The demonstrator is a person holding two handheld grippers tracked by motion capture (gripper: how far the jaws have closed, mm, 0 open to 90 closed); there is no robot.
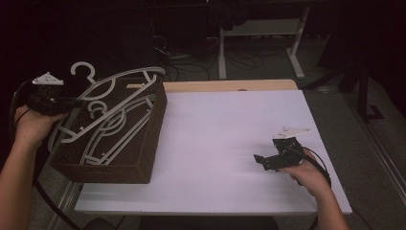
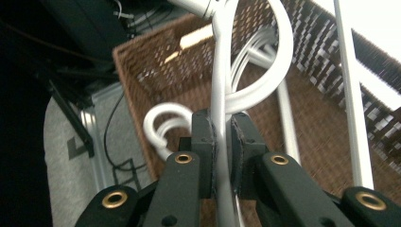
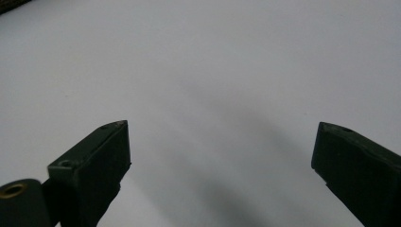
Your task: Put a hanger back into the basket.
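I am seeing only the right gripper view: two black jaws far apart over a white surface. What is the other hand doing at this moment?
Observer: The left gripper is shut on a white hanger; in its own view the pads pinch the hanger's thin bar.
Operator: Where is this hanger in relation to the table?
Observer: In the high view it lies tilted over a brown woven basket at the left end of the white table.
Operator: Is the basket empty?
Observer: No, more white hangers lie inside it.
Operator: And where is my right gripper?
Observer: The right gripper is open, low over the table's right part, apart from the basket.
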